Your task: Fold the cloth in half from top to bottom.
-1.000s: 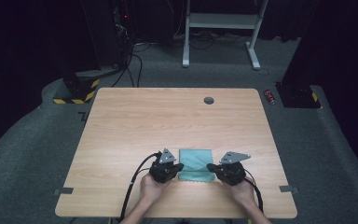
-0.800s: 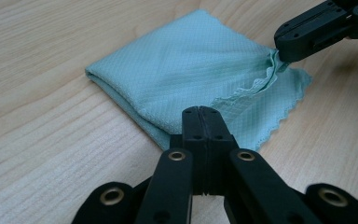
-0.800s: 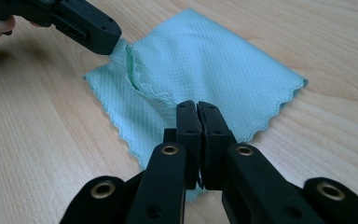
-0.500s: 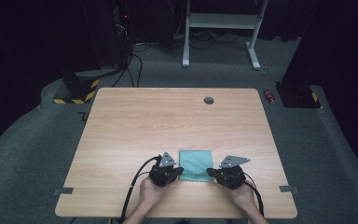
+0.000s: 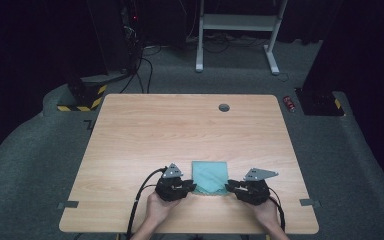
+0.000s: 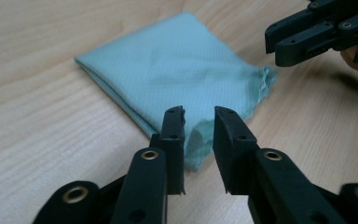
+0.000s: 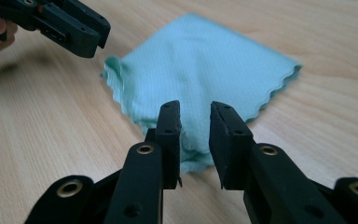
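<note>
Both grippers' jaws have just been opening and stand spread. The folded cloth (image 5: 210, 177) lies on the table (image 5: 180, 130), one near corner between each pair. Withdraw level; avoid snagging cloth.

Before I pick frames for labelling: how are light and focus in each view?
High view: table evenly lit, surroundings nearly black. Left gripper view: cloth slightly soft, jaws sharp, a faint shadow beneath the right gripper. Right gripper view: similar, cloth's far edge blurred.
</note>
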### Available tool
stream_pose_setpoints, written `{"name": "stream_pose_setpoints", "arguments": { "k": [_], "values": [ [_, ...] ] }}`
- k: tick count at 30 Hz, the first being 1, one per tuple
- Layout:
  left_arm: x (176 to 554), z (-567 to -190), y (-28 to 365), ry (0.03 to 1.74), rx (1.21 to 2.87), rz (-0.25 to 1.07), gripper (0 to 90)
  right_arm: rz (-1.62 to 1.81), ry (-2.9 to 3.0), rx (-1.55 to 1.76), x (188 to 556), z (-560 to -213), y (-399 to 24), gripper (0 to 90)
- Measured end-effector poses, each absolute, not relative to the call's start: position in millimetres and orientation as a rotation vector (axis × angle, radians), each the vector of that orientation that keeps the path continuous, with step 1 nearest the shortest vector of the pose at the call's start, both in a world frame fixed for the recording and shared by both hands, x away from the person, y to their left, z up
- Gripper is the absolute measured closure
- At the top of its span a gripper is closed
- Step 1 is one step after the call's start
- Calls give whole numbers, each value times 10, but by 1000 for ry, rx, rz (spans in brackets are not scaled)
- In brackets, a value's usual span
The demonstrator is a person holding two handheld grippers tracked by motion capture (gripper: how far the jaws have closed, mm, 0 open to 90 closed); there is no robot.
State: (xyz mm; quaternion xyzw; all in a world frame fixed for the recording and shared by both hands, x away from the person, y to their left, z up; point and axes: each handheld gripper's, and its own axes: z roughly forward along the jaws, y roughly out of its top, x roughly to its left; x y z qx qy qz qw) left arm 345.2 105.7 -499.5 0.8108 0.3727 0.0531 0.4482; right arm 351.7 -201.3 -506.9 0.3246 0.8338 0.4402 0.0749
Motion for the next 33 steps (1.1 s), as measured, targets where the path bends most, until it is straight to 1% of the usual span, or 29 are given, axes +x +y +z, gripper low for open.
{"name": "stream_pose_setpoints", "arguments": {
  "k": [3,9,11,13,19,23,26,28,30,33],
  "values": [
    [3492,-4956,1039,941,1993,145,674,1343,2474,993,3541,-5016,-2033,739],
    [3573,-5010,828,977,2057,219,602,1274,2453,1066,3633,-5055,-1890,741],
    [3578,-5045,770,982,2080,236,586,1245,2460,1071,3644,-5082,-1833,721],
    [3564,-5066,760,987,2101,253,569,1226,2472,1064,3640,-5110,-1782,680],
    [3474,-5117,866,1001,2141,293,531,1111,2509,986,3546,-5176,-1780,584],
    [3427,-5154,897,986,2164,314,524,1093,2502,977,3495,-5199,-1856,563],
    [3406,-5159,900,981,2165,316,520,1105,2492,987,3480,-5206,-1892,564],
    [3401,-5157,910,977,2166,323,517,1102,2493,978,3476,-5205,-1897,574],
    [3384,-5155,922,979,2166,316,510,1106,2494,976,3469,-5195,-1901,627],
    [3360,-5148,946,981,2171,327,506,1152,2485,963,3458,-5160,-1924,787]
  ]
}}
